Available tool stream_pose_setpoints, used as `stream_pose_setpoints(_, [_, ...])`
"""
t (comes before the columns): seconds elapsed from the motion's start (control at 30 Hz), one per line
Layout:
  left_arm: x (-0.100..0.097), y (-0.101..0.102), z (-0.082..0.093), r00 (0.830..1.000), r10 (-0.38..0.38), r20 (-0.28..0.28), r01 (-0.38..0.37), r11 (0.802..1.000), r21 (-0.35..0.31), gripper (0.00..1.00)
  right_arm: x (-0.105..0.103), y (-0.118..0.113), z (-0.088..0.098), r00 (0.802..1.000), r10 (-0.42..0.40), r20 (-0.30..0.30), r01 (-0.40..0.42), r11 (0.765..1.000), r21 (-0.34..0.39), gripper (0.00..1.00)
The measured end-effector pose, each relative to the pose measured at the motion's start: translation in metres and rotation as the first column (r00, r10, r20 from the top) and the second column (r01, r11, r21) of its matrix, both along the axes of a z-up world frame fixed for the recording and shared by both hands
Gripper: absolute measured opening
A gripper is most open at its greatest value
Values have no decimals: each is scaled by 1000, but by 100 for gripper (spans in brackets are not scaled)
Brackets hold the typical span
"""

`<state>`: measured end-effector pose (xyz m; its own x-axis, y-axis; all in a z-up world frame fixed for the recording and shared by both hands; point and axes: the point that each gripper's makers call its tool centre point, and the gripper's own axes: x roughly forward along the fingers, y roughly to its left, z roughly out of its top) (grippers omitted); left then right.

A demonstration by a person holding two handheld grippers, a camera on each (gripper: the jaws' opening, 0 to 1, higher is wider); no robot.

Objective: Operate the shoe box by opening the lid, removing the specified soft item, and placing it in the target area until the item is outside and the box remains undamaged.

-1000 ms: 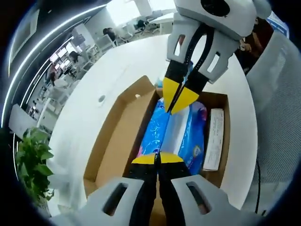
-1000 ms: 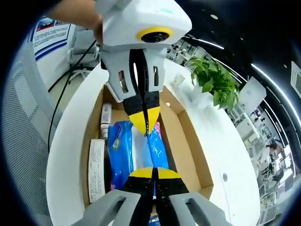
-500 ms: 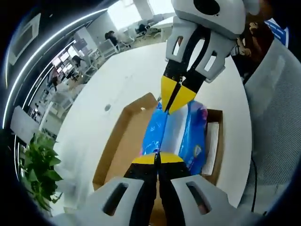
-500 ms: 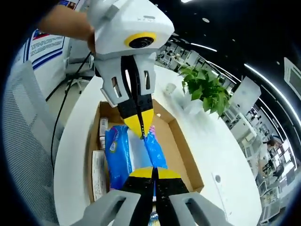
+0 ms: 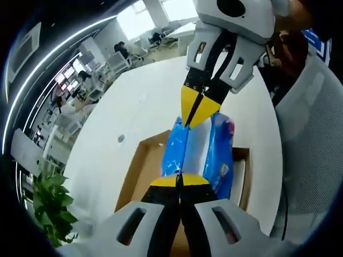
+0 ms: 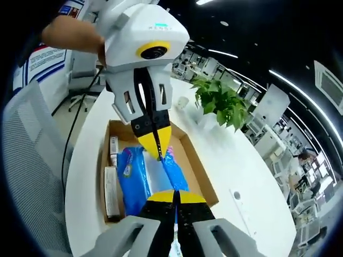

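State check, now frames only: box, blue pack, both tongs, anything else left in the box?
Shoe box: open, on the white table.
Blue soft pack: held above the box, one end in each gripper.
Left tongs: shut on the pack's near end.
Right tongs: shut on its other end.
White flat item: lying in the box along its side wall.

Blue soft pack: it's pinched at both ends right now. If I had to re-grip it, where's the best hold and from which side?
Judging by its shape, keep to the ends. The blue soft pack is long and limp, so the left gripper and right gripper pinching opposite short edges spread the sag. Come from above, along its length; the cardboard box walls block its long sides.
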<state>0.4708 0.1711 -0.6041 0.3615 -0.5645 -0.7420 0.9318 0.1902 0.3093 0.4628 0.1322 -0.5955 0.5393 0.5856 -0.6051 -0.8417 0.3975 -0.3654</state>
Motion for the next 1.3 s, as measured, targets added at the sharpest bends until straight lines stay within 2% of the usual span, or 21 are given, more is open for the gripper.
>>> stream_pose_setpoints(0.4, [-3, -45, 8, 999, -50, -14, 49, 999, -5, 0, -5, -48, 8, 998, -58, 1, 58, 998, -11, 0])
stream_pose_setpoints(0.7, [-6, -85, 6, 996, -80, -29, 80, 997, -4, 0, -5, -86, 8, 994, -106, 3, 107, 994, -22, 0])
stream_pose_setpoints(1.1, [-8, -138, -1, 995, -94, -44, 94, 996, -7, 0, -5, -142, -1, 988, -153, 11, 154, 987, -47, 0])
stream_pose_setpoints(1.3, [-9, -158, -8, 992, -109, -57, 109, 994, -8, 0, -7, -160, -6, 986, -164, 12, 164, 984, -61, 0])
